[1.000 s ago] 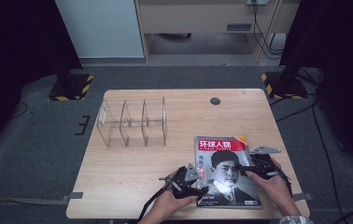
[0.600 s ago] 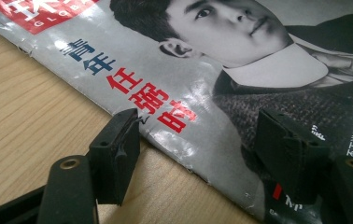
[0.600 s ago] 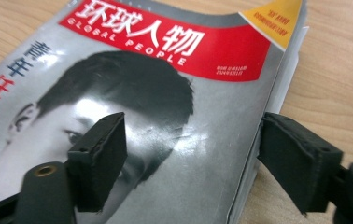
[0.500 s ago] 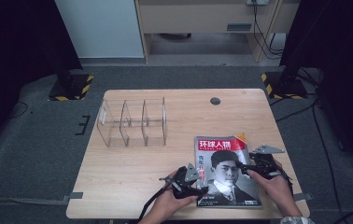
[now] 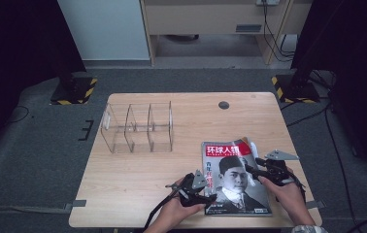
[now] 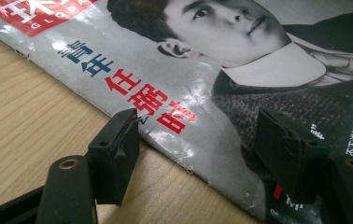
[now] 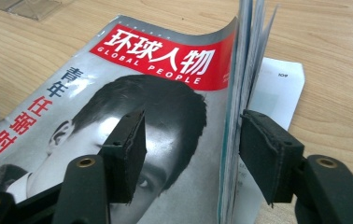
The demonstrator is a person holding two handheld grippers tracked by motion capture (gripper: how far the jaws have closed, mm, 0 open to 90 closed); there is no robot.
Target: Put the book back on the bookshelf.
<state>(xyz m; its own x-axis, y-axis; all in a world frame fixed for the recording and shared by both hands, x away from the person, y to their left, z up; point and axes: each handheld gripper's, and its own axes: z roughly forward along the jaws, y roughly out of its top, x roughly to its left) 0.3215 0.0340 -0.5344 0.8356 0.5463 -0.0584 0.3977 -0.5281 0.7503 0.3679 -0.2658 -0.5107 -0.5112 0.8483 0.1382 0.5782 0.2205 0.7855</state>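
Magazine (image 5: 235,177): lay on bench (image 5: 138,179), right edge lifted.
Left gripper (image 5: 206,191): spread, jaws astride spine edge.
Right gripper (image 5: 253,167): spread, just been closing; lifted pages between jaws, touching the right one.

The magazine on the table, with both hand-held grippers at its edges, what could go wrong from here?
1. The right hand-held gripper has just been closing with a lifted fan of pages of the magazine between its jaws; it may catch only some and crease or tear them.
2. The left hand-held gripper straddles the spine edge, one jaw off the cover, so the magazine could slide on the table.
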